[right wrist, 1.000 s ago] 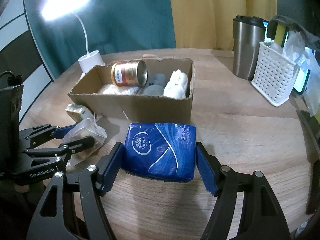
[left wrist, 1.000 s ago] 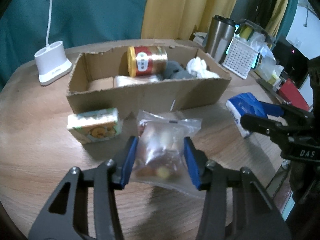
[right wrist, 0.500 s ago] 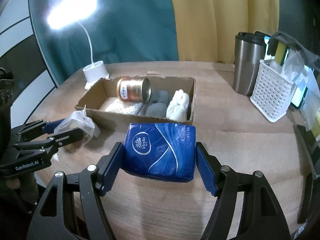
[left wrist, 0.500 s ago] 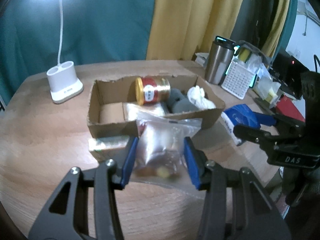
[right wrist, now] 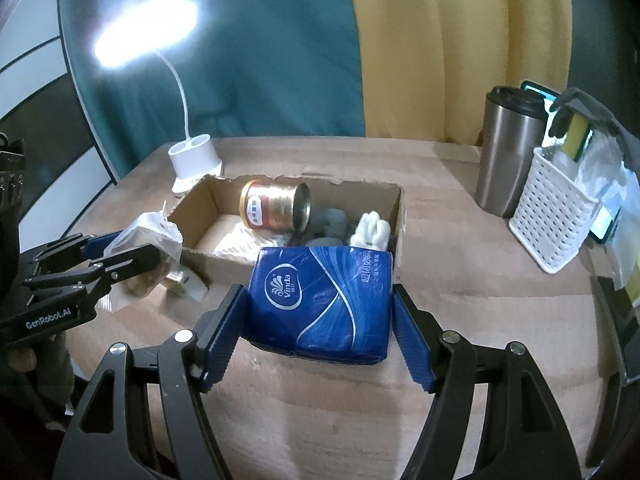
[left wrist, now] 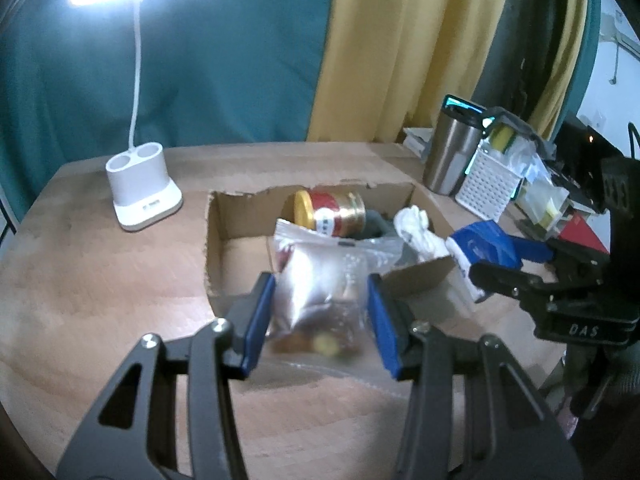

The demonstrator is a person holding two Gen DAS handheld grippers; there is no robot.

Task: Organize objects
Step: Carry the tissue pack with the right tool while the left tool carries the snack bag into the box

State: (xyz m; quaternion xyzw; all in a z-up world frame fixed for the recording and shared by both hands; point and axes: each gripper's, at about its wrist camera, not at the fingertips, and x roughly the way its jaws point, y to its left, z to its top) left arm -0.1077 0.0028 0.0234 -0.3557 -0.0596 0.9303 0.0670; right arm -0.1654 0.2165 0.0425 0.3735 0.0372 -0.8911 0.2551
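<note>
My left gripper (left wrist: 320,320) is shut on a clear plastic snack bag (left wrist: 324,280) and holds it in the air before the near wall of the open cardboard box (left wrist: 216,248). My right gripper (right wrist: 320,320) is shut on a blue Vinda tissue pack (right wrist: 320,300), also lifted, near the box's near right corner (right wrist: 400,216). The box holds a gold and red can (right wrist: 276,206), a grey item (right wrist: 332,220) and a white crumpled item (right wrist: 372,230). The left gripper with the bag (right wrist: 148,240) shows in the right wrist view; the tissue pack (left wrist: 480,244) shows in the left wrist view.
A white desk lamp base (left wrist: 140,188) stands left of the box. A steel tumbler (right wrist: 508,156) and a white perforated basket (right wrist: 560,216) stand at the right. A small carton (right wrist: 184,284) lies on the wooden table (right wrist: 480,280) by the box's near left corner.
Both grippers have risen with their loads and moved toward the box. The snack bag has left the table and now hangs over the box's near wall.
</note>
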